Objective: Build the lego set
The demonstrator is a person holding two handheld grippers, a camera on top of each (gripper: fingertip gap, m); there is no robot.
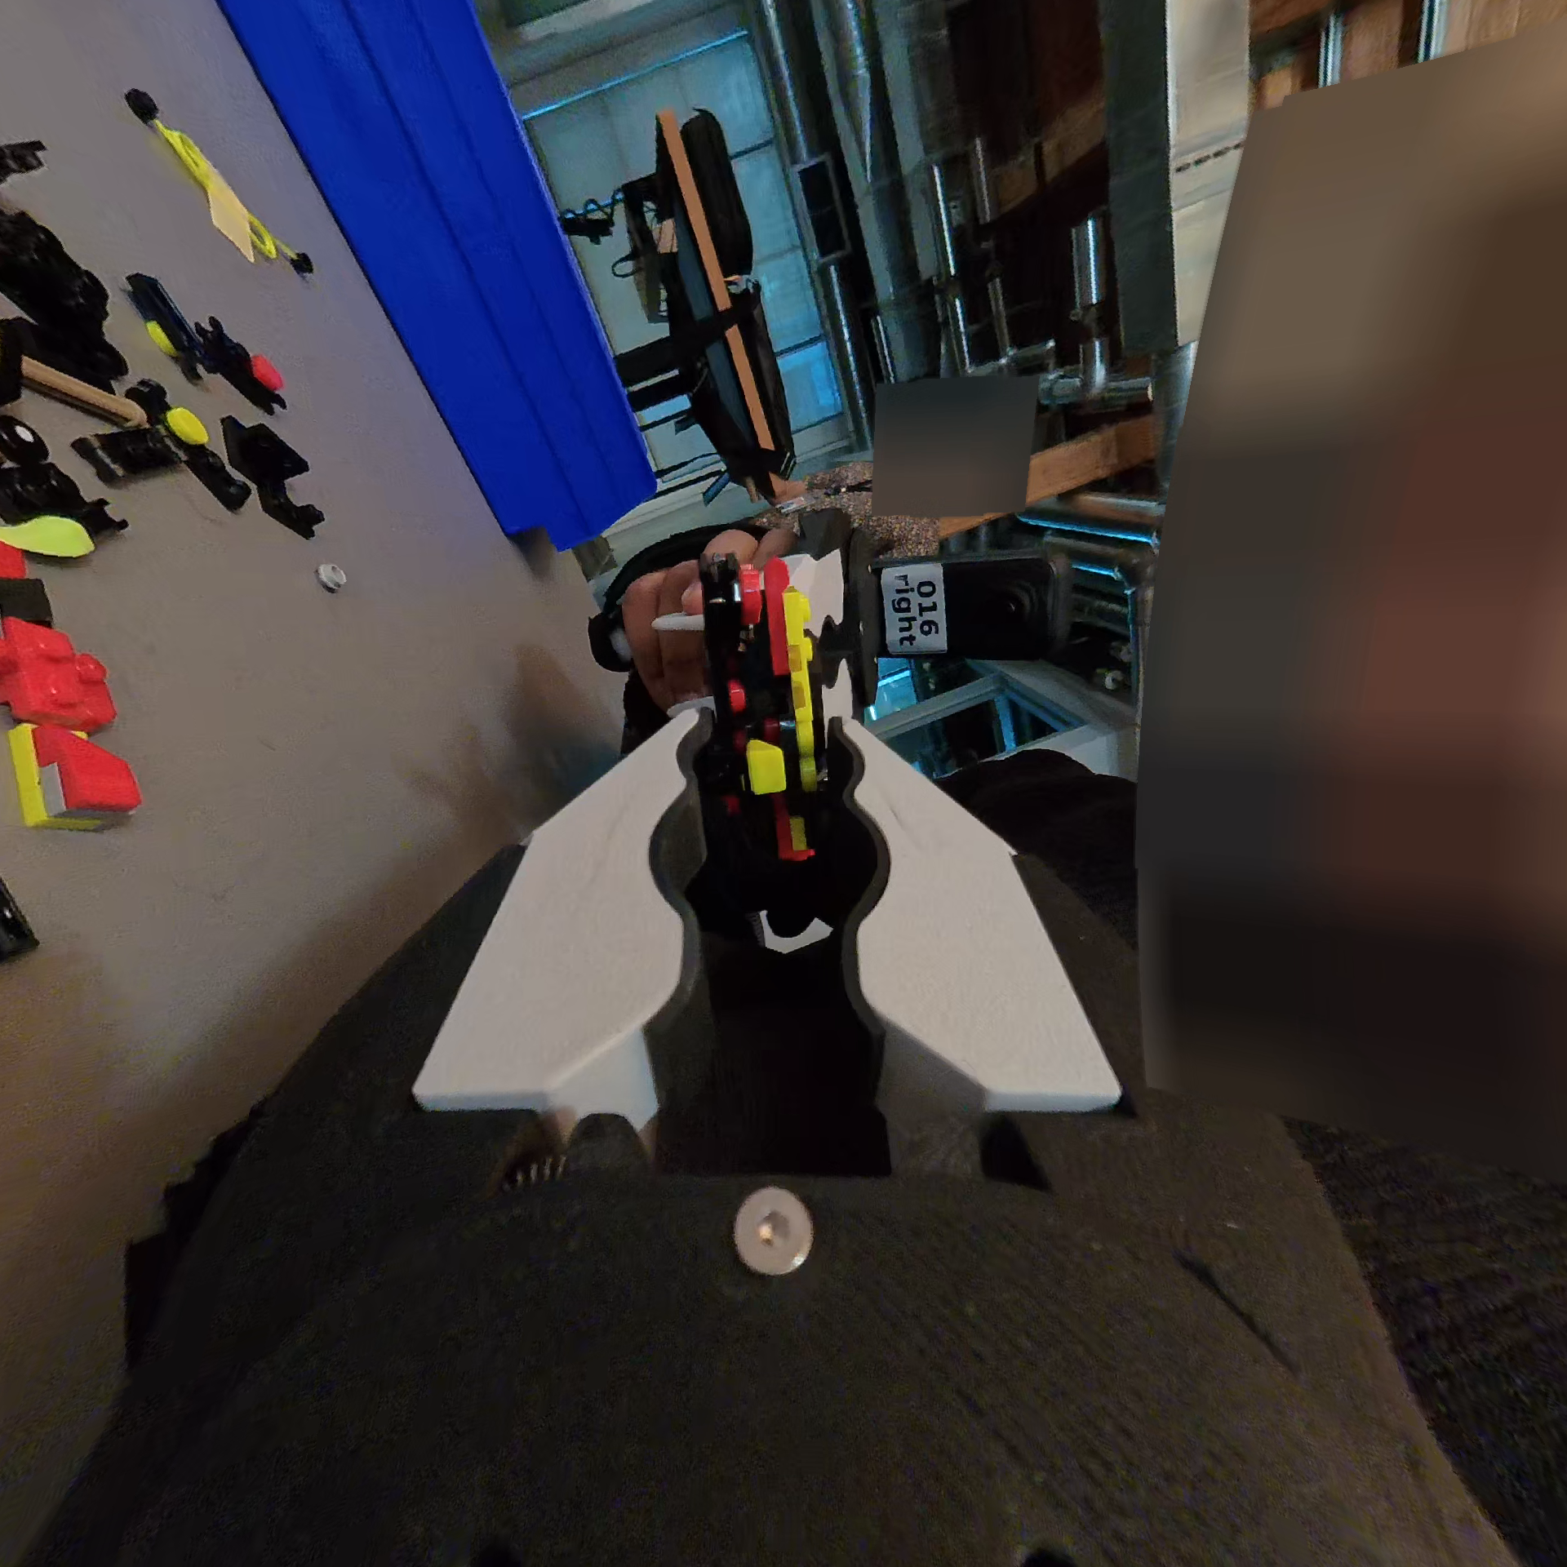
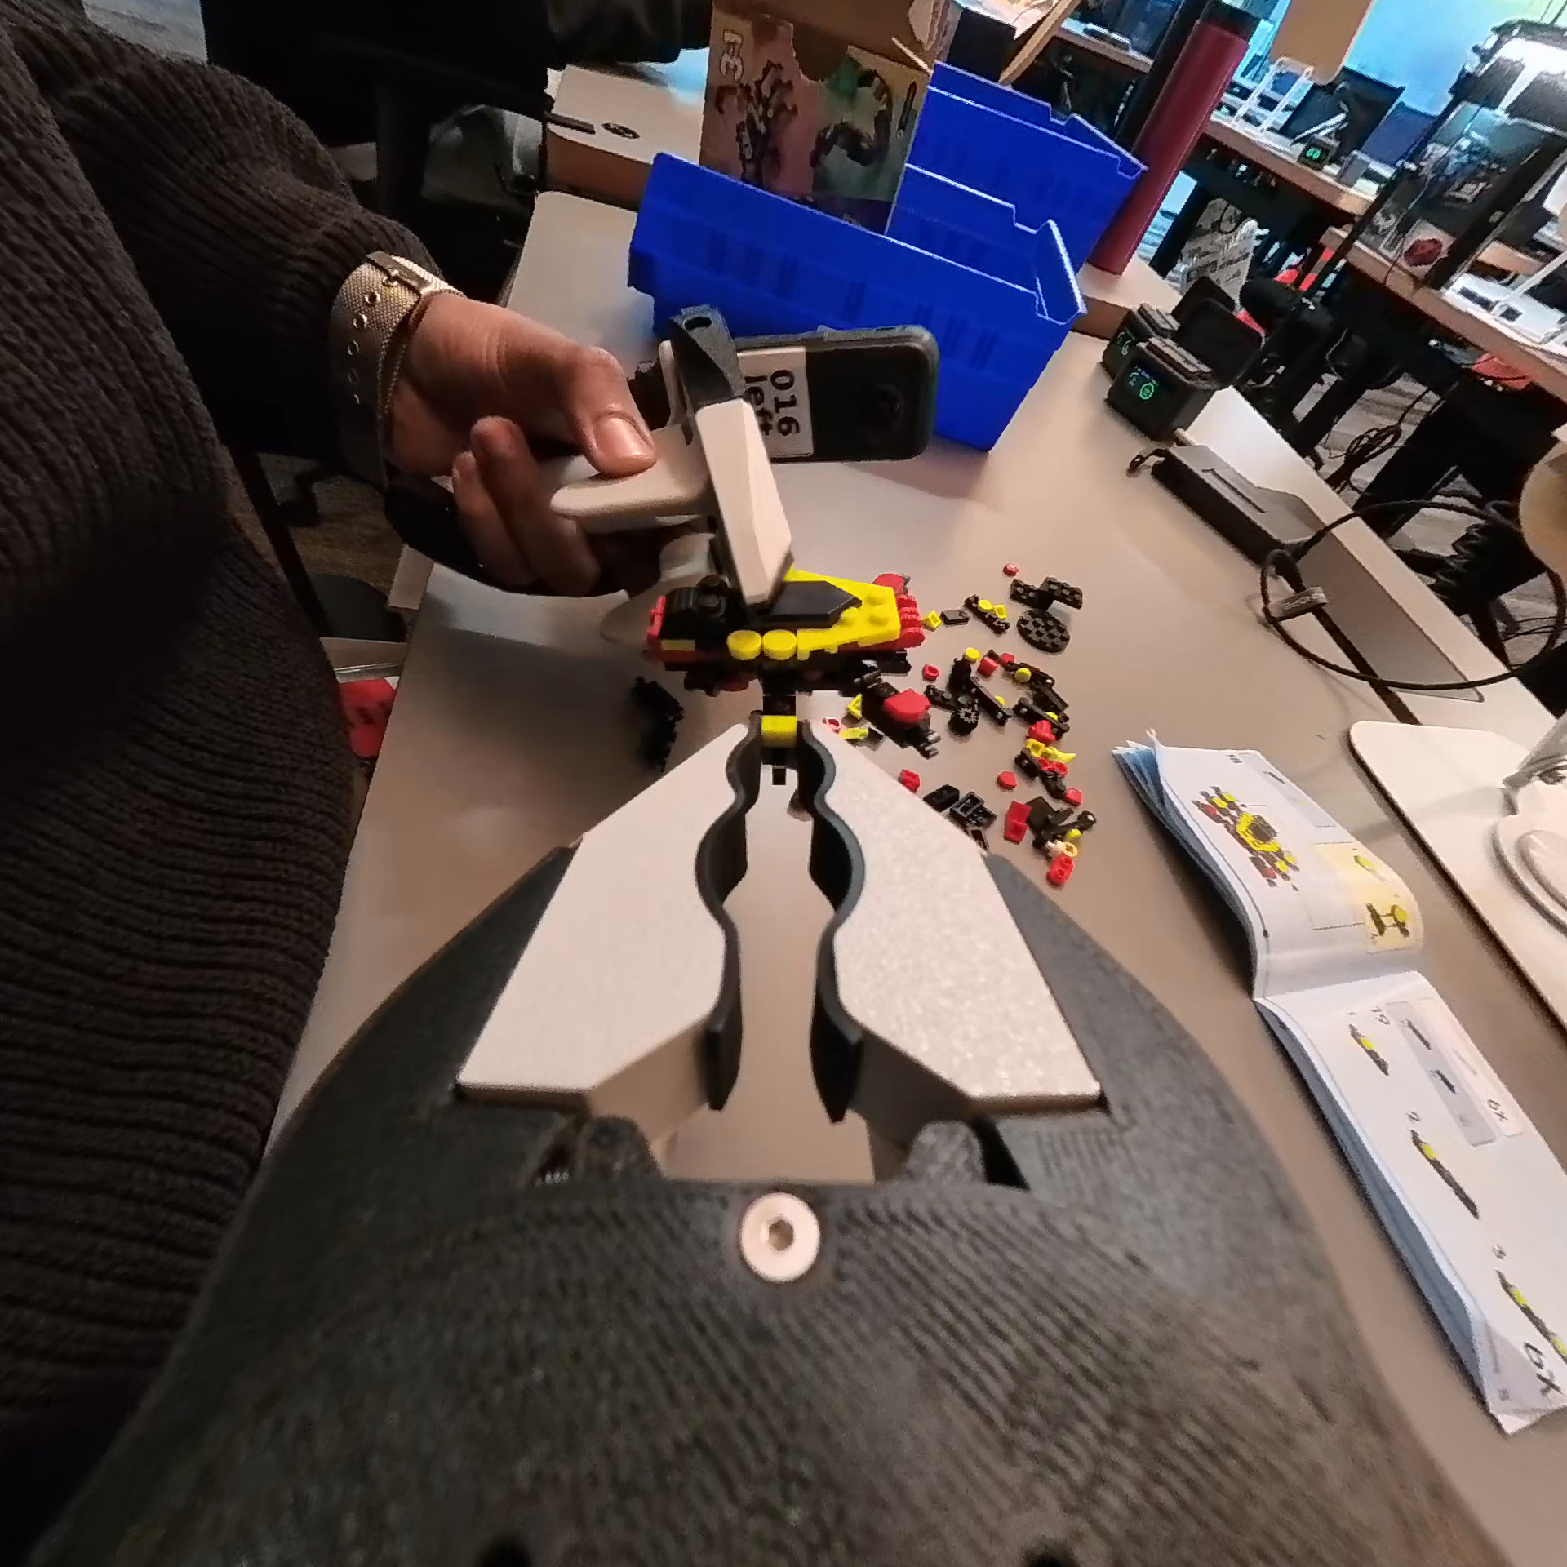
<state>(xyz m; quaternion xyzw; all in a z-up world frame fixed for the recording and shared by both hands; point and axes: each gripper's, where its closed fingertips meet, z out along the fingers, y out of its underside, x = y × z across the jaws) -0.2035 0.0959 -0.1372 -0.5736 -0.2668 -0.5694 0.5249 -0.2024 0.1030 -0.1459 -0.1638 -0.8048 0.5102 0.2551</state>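
Both grippers are clamped on parts of the build: left gripper (image 1: 767,746) holds the red, yellow and black lego model (image 2: 780,623) above the table (image 2: 526,746), and right gripper (image 2: 776,738) pinches a small yellow and black piece (image 2: 777,731) touching the model's underside. Loose bricks (image 2: 1009,729) lie scattered on the table beyond the model, with an open instruction booklet (image 2: 1323,975) toward the table's right edge and a blue bin (image 2: 848,280) at the far edge.
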